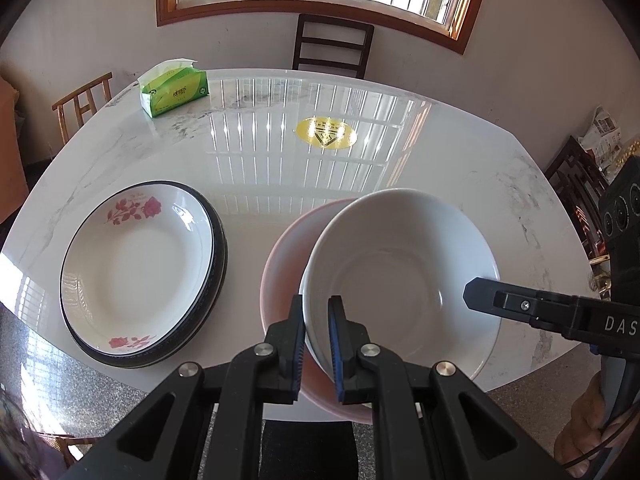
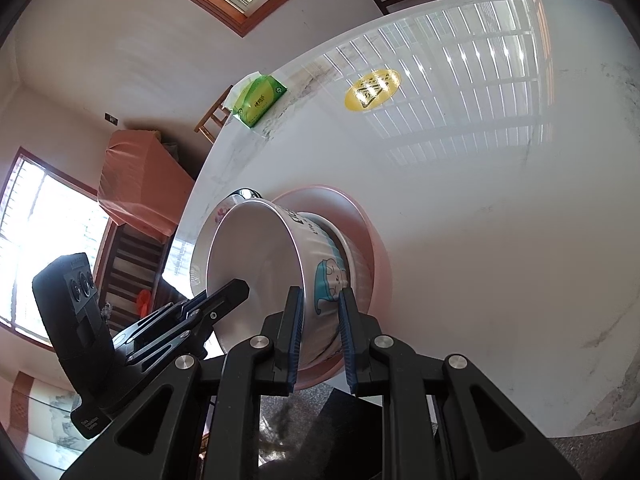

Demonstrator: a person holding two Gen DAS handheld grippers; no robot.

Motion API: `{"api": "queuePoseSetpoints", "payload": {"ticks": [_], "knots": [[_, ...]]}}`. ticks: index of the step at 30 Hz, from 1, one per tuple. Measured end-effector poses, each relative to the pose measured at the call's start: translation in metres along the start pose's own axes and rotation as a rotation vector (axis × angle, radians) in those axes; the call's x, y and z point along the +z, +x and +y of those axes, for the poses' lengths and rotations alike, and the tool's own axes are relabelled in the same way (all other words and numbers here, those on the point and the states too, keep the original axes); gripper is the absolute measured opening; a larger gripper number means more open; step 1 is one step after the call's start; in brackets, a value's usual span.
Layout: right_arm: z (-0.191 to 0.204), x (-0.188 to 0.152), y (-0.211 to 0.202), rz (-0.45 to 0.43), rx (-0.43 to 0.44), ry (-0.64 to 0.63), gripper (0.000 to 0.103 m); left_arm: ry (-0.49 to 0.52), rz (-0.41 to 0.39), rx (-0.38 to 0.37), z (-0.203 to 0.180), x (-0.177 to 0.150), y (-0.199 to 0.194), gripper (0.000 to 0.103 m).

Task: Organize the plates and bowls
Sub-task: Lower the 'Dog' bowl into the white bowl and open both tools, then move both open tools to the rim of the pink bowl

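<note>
White bowl tipped inside the pink one

Both tools, left tool [image 1: 316, 340] and right tool [image 2: 320, 330], clamp the white bowl's [image 1: 400, 276] rim; it sits tilted in the pink bowl [image 1: 284, 256] beside the stacked plates [image 1: 140, 268] on the desk [image 1: 280, 152], its cartoon side facing the right tool.

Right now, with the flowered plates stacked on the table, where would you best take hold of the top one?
By its rim, at the near edge, coming from the table's front side. The top flowered plate lies flat and shallow on the dark-rimmed plates under it, so only its thin raised rim gives the jaws something to close on, one finger above and one slipped beneath. The near edge seems easiest to reach.
</note>
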State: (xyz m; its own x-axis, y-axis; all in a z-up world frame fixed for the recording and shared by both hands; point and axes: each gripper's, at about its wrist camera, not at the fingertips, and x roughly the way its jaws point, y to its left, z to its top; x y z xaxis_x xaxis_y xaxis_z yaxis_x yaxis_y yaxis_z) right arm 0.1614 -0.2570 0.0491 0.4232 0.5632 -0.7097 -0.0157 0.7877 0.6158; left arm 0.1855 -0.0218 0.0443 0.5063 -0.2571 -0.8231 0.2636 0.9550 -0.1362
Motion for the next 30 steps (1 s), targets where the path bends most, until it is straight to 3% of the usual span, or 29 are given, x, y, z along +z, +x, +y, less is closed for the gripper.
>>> {"api": "queuePoseSetpoints", "payload": {"ticks": [16, 20, 26, 30], "knots": [[0.002, -0.005, -0.001, -0.045, -0.010, -0.055, 0.020, 0.069, -0.073, 0.088, -0.010, -0.009, 0.000, 0.016], [0.007, -0.015, -0.017, -0.147, 0.003, -0.093, 0.021, 0.090, -0.148, 0.140, -0.012, -0.015, -0.007, 0.033], [0.023, -0.040, -0.043, -0.312, -0.077, -0.217, 0.039, 0.091, -0.252, 0.179, -0.014, -0.026, -0.023, 0.038], [0.029, -0.060, -0.054, -0.422, -0.137, -0.282, 0.043, 0.078, -0.290, 0.195, -0.013, -0.035, -0.028, 0.043]]}}
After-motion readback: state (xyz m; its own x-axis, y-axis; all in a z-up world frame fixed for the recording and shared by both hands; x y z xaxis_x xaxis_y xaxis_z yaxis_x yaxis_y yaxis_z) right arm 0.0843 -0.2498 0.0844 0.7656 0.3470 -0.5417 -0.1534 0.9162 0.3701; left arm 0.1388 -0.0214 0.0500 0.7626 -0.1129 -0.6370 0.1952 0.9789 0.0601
